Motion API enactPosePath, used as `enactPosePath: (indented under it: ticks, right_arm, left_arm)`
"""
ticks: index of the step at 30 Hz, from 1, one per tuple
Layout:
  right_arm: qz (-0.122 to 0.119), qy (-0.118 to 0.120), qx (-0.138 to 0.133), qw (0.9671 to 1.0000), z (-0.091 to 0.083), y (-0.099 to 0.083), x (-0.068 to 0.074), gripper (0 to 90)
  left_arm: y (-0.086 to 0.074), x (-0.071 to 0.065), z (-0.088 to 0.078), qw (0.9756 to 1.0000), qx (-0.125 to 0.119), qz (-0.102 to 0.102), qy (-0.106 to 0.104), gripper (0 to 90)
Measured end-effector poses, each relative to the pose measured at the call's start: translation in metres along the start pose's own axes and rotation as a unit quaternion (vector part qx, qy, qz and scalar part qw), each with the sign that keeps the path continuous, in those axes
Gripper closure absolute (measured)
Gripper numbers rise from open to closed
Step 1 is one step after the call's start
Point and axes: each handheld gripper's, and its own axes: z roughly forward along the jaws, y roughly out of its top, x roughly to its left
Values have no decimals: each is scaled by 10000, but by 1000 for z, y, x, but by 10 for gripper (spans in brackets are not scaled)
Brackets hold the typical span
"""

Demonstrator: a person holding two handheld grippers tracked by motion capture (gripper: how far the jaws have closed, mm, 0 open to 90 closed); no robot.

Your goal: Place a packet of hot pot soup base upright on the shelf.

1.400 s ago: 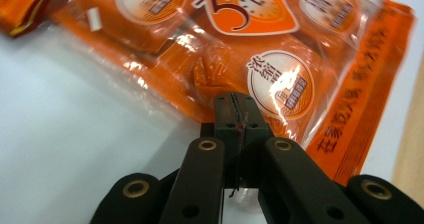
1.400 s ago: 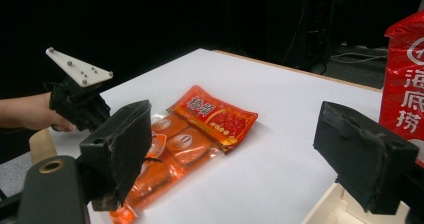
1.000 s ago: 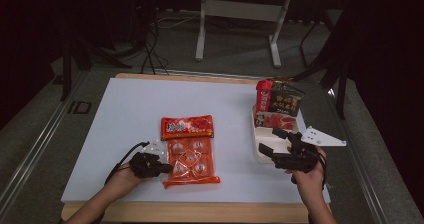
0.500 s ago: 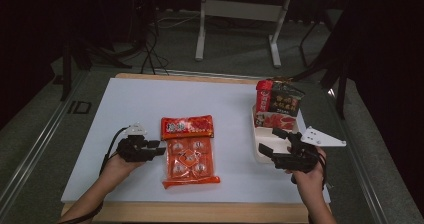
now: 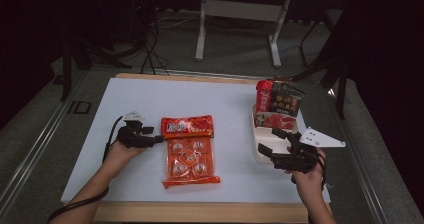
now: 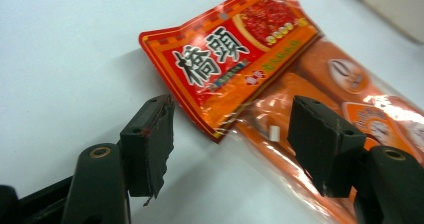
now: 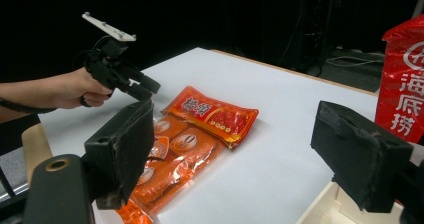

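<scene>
The left gripper (image 5: 152, 140) lay low over the white table sheet (image 5: 150, 99), at about nine o'clock from the flat orange-red plastic snack packet (image 5: 190, 151), its tips just beside that packet's upper left corner and pointing toward three o'clock. Its jaws had just been opening and stood apart; in the left gripper view (image 6: 230, 134) the packet's corner lay on the sheet between them, and neither pad pressed on it. The left hand (image 5: 120, 151) gripped the handle with the forearm running back toward seven o'clock. The packet lay flat near the table's middle. The right gripper (image 5: 267, 141) hovered at four o'clock, jaws spread with nothing between them, over the near end of the cream-coloured rectangular tray (image 5: 260, 154), which held upright red and dark pouches (image 5: 277, 101) at its far end. The right hand (image 5: 305, 171) held level, its forearm coming from six o'clock.
</scene>
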Motion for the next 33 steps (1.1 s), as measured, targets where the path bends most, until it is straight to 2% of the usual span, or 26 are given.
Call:
enactPosePath:
  ticks: [3, 6, 7, 9, 15, 18, 21, 29, 32, 33]
  right_arm:
    - [-21, 47, 51, 10000, 1, 0, 0, 184]
    - [-102, 69, 178, 9998, 5, -2, 2, 184]
    - [-128, 71, 193, 9997, 6, -2, 2, 184]
    - [-185, 82, 209, 9996, 7, -2, 4, 184]
    - [-200, 83, 188, 9996, 7, -1, 4, 168]
    - [-187, 61, 176, 9997, 6, -1, 4, 167]
    - [-237, -7, 216, 9995, 5, -2, 4, 167]
    - [-218, 33, 221, 9995, 7, -2, 4, 168]
    - [-245, 34, 257, 9994, 8, -3, 4, 168]
    - [-257, 26, 294, 9992, 8, -3, 5, 168]
  left_arm:
    - [2, 2, 5, 10000, 22, -47, 29, 380]
    - [4, 7, 13, 9998, 55, -116, 120, 392]
    - [5, 10, 18, 9996, 78, -149, 210, 401]
    - [6, 13, 21, 9995, 107, -184, 218, 413]
    - [11, 17, 33, 9996, 169, -185, 148, 474]
    - [13, 18, 43, 9990, 407, -146, 73, 501]
    - [15, 17, 46, 9990, 410, -175, 8, 540]
    - [19, 10, 55, 9986, 474, -137, -192, 691]
    - [22, 5, 61, 9985, 481, -151, -222, 799]
    - [25, -1, 64, 9982, 537, -22, -249, 863]
